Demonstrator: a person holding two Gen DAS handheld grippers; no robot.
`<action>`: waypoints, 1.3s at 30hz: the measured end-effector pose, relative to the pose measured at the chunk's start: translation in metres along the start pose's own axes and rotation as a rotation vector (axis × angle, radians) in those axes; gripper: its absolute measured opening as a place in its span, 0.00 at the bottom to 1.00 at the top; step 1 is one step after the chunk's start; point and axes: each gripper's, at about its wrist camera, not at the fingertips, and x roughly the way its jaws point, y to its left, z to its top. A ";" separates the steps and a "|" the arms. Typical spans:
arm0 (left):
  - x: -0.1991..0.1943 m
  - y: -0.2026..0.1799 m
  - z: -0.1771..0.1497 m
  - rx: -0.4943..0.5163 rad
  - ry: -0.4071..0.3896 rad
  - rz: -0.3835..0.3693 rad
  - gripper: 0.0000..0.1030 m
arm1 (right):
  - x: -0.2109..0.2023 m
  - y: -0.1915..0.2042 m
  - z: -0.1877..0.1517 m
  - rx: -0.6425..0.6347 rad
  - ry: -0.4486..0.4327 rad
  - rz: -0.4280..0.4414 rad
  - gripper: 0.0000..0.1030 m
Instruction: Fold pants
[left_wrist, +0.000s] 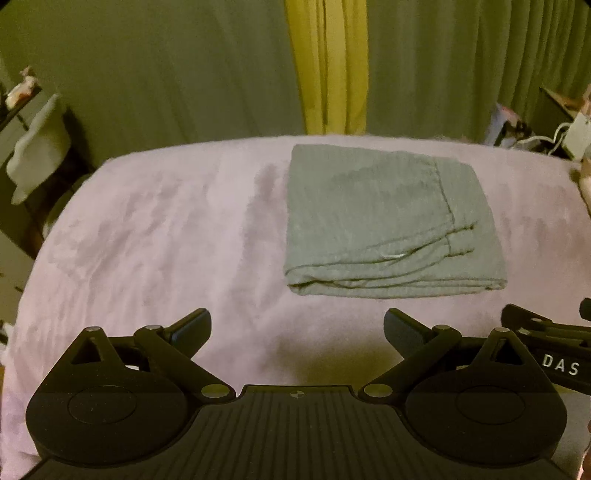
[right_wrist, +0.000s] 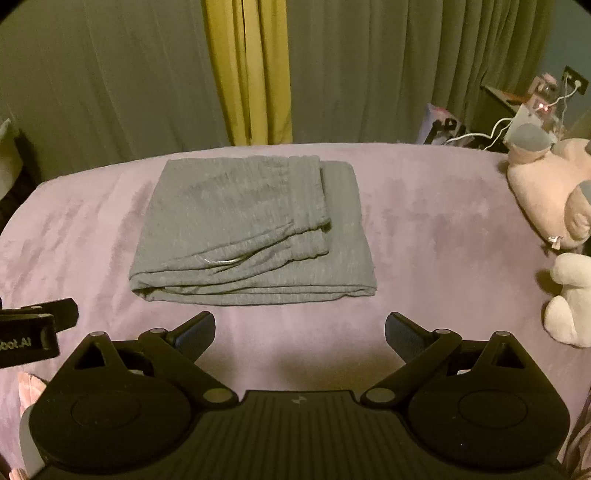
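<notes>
- Grey ribbed-fabric pants (left_wrist: 388, 221) lie folded into a compact rectangular stack on the lilac plush bed cover (left_wrist: 147, 240), towards its far edge; layered fold edges face the cameras.
- Waistband and a pale drawcord tip sit on the top layer.
- Left tool (left_wrist: 297, 328): black fingers spread wide, holding nothing, hovering short of the pants' near edge.
- Right tool (right_wrist: 300, 330): equally wide open, empty, also clear of the garment; the two tools sit side by side.
- Pink-and-grey plush toy (right_wrist: 546, 192) and white plush toy (right_wrist: 570, 299) rest at the cover's right side, well apart from the pants.
- Green pleated curtains (right_wrist: 369, 74) with a yellow strip (right_wrist: 247, 74) hang behind.
</notes>
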 end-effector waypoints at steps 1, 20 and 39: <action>0.004 -0.001 0.003 0.003 0.011 -0.010 0.99 | 0.004 0.000 0.002 0.001 0.006 0.003 0.96; 0.059 -0.010 0.012 0.033 0.143 0.019 0.99 | 0.057 0.001 0.011 0.005 0.126 -0.017 0.96; 0.060 -0.014 0.004 0.043 0.156 0.017 0.99 | 0.056 -0.004 0.007 0.018 0.127 0.014 0.96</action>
